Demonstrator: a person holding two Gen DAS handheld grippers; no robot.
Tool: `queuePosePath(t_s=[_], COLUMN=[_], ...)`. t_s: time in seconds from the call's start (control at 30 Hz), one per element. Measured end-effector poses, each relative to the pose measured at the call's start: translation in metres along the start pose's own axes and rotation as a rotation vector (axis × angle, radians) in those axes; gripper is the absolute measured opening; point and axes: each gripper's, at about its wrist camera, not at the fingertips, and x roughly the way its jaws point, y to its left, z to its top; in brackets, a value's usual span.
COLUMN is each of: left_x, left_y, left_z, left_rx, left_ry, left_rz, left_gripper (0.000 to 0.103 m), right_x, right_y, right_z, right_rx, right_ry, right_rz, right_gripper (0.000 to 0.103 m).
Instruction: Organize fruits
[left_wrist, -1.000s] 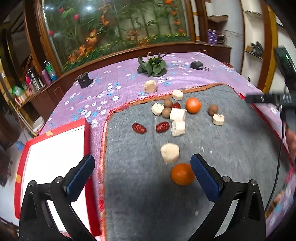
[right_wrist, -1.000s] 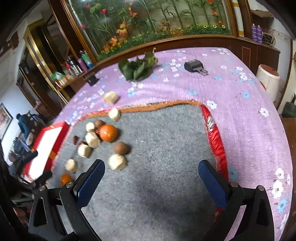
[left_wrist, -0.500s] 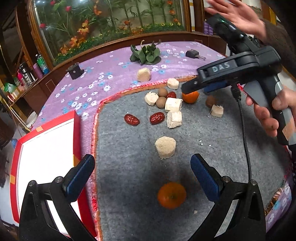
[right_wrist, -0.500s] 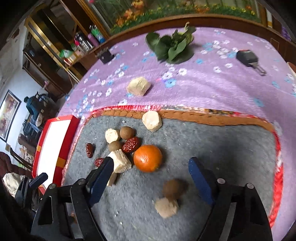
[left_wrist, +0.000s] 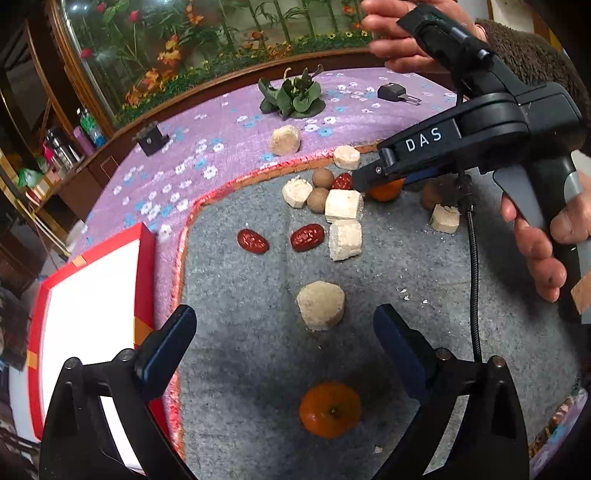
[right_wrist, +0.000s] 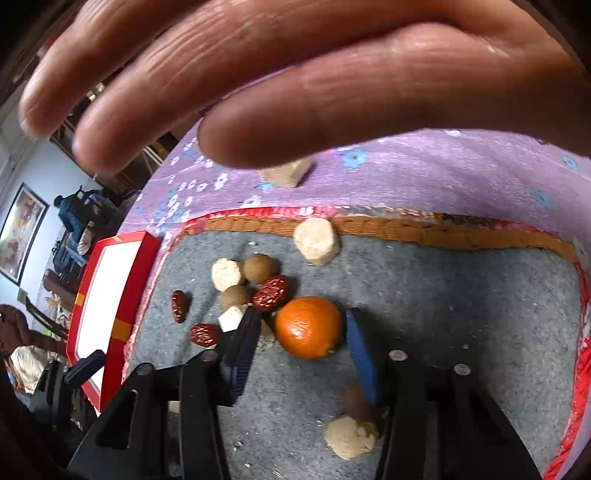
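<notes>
On the grey mat (left_wrist: 258, 369) lie an orange (left_wrist: 330, 409), a beige chunk (left_wrist: 320, 304), two red dates (left_wrist: 253, 241) and a pile of beige chunks and brown round fruits. My left gripper (left_wrist: 284, 332) is wide, its jaws closing a little; the near orange rests on the mat below the gap, untouched. My right gripper (right_wrist: 301, 321) straddles a second orange (right_wrist: 308, 326). Its jaws are closing and a slim gap still shows on the left side. A hand (right_wrist: 295, 74) covers the top of the right wrist view. The right gripper (left_wrist: 369, 179) reaches into the pile.
A red-edged white box (left_wrist: 92, 295) sits left of the mat on the purple flowered cloth (left_wrist: 221, 147). At the back lie green leaves (left_wrist: 291, 98), a black key fob (left_wrist: 393, 92) and a small black block (left_wrist: 149, 140). A wooden cabinet rims the table.
The right gripper came in over the pile and narrowed its jaws around the orange. A hand came over its camera. The left gripper edged forward, so the near orange sits lower in its view.
</notes>
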Motion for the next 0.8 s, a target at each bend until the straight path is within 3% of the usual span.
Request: queuePosePath(t_s=[0.13,0.27,0.33,0.4,0.43,0.47,0.63,0.8], left_x=[0.007,0.015,0.001,-0.017,-0.028,-0.039,-0.097,-0.118], left_y=[-0.001,-0.004,-0.006,-0.011,-0.015,-0.02,-0.062,-0.106], left_z=[0.0,0.004,0.014,0.029,0.038,0.046,0.092,0.117], left_rx=[-0.012,-0.023,-0.022,0.0,0.016,0.031,0.164,0.251], left_ry=[0.03,0.071,0.027,-0.029,-0.065,-0.1,-0.279,-0.341], left_rz=[-0.025,-0.005,0.028,0.085,0.121,0.143,0.182,0.204], left_gripper=[0.085,0.075,0.075,0.075,0.075,0.075,0.084,0.084], right_x=[0.001,0.001,-0.001,-0.005,-0.007,-0.009,-0.024,-0.034], right_y=[-0.007,-0.015,-0.016,-0.016,-0.014,-0.012,-0.005,-0.008], right_z=[0.0,-0.001,-0.001,0.001,0.001,0.001,0.001,0.002], right_rx=[0.024,0.043,0.026,0.029,0.029,0.022,0.009,0.019], right_ry=[-0.006,-0.021,-0.021,-0.029,-0.032,-0.043,-0.13,-0.187], right_rz=[0.042,0.11,0.116,0.123,0.127,0.125,0.099,0.046], right_gripper=[0.041,0.044,0.046,0.056,0.071,0.078,0.078,0.078])
